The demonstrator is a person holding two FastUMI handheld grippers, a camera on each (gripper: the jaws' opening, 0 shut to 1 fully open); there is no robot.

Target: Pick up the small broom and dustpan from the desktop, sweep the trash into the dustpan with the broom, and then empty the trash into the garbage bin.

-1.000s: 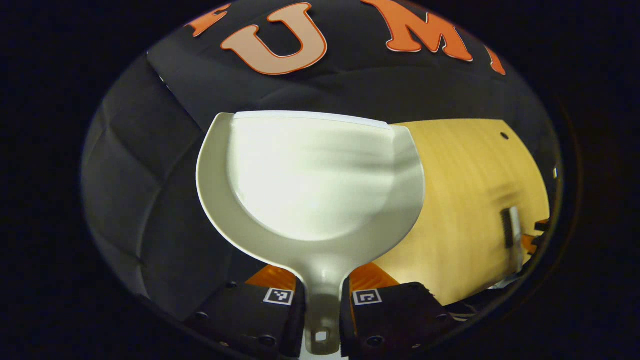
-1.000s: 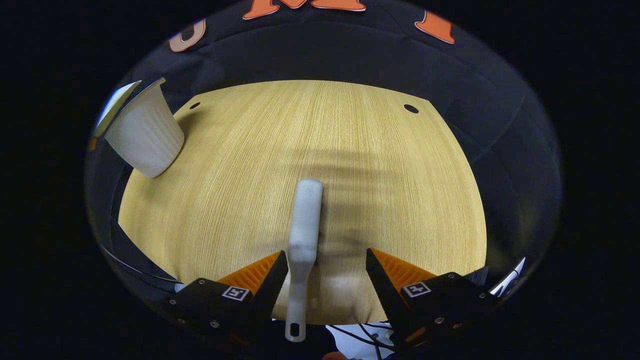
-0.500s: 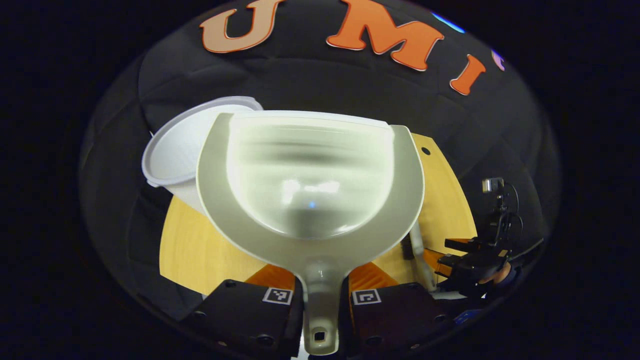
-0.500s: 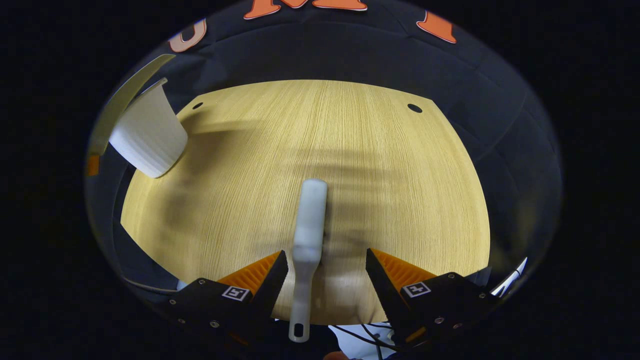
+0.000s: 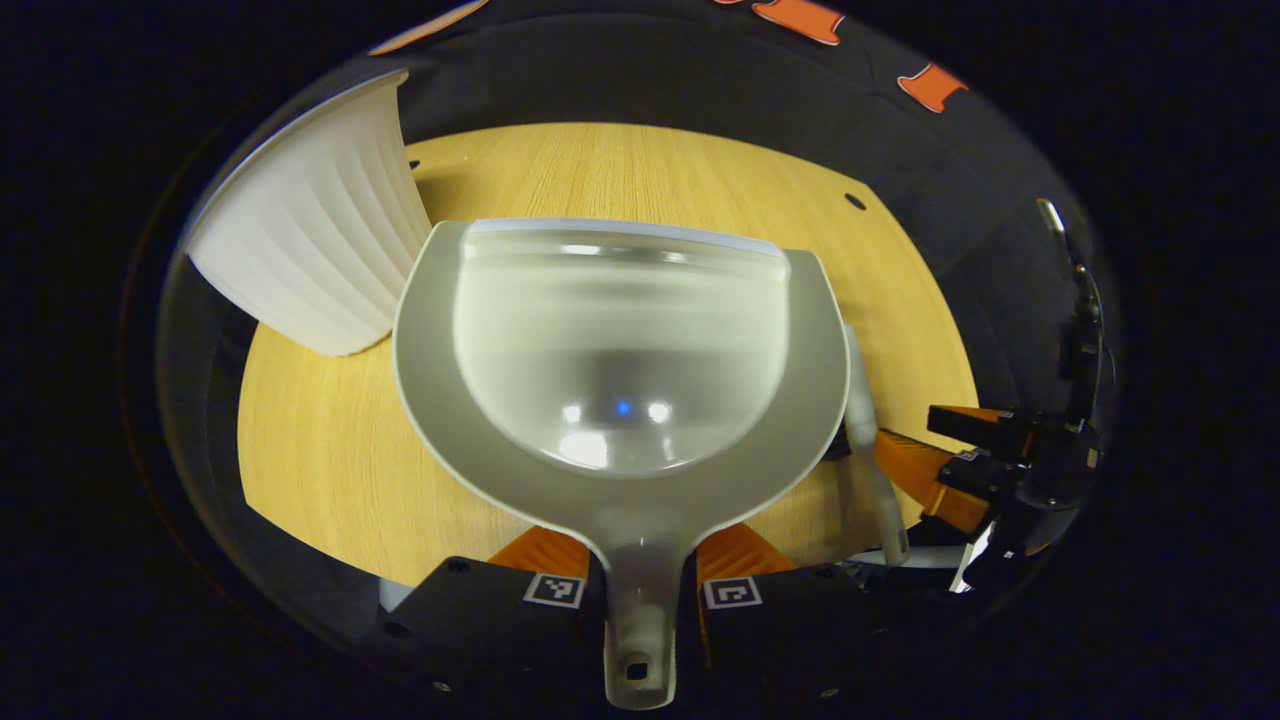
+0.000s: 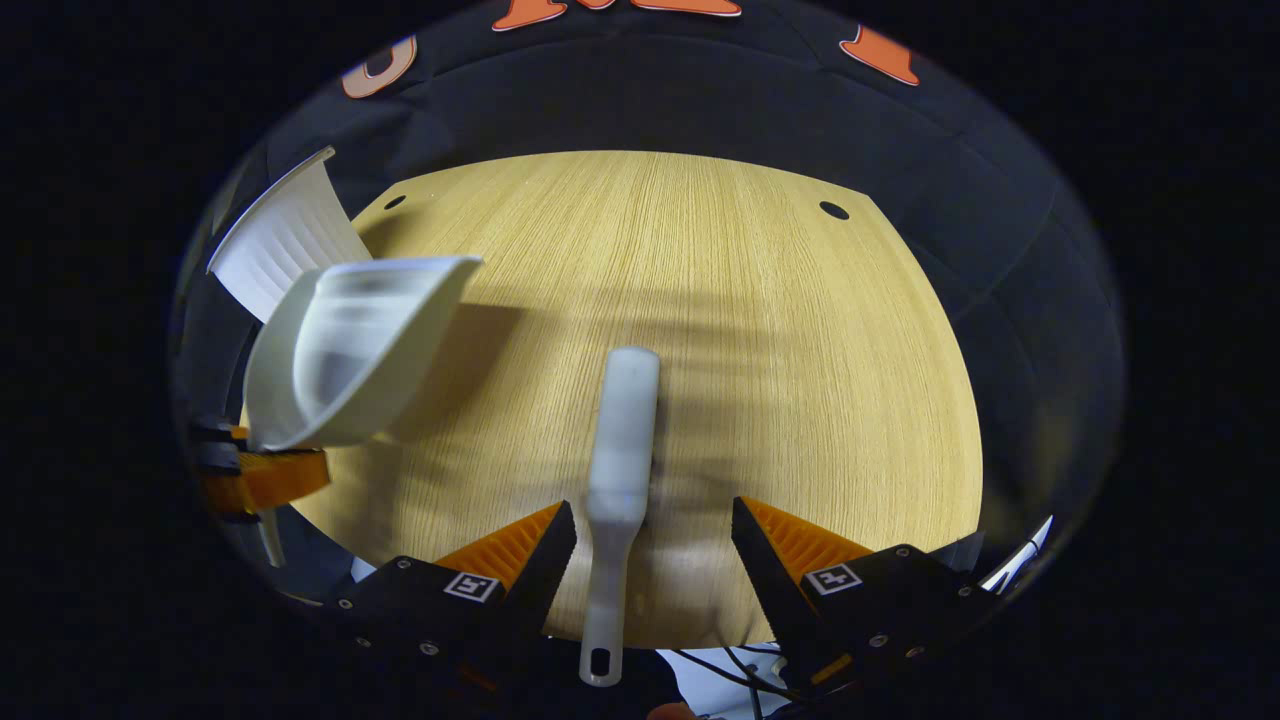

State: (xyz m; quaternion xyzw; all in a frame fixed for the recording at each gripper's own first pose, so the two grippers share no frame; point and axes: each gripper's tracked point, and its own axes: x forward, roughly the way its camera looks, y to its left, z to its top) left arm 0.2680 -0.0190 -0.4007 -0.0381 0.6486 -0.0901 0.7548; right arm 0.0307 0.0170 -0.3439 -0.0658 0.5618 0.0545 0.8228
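Note:
My left gripper [image 5: 640, 552] is shut on the handle of the pale grey dustpan [image 5: 620, 350]. The pan hangs level above the wooden table [image 5: 320, 450], its open edge facing away from me. In the right gripper view the dustpan [image 6: 345, 350] is raised at the left with the left gripper [image 6: 262, 480] under it. The small white broom [image 6: 620, 450] lies lengthwise on the table between the fingers of my right gripper [image 6: 652, 540], which is open and wide apart. The broom's handle passes close to the left finger. The right gripper [image 5: 950, 445] and the broom [image 5: 862, 420] are also at the right of the left gripper view.
A white ribbed garbage bin [image 5: 300, 250] stands at the table's far left corner, just left of the dustpan, and it is also seen in the right gripper view [image 6: 280, 250]. The black cloth wall runs behind the table. Cables hang below the near edge [image 6: 720, 670].
The left gripper swung the dustpan from facing the wall down over the table, to the right of the bin. The dustpan came into the right gripper view. The right gripper hardly moved.

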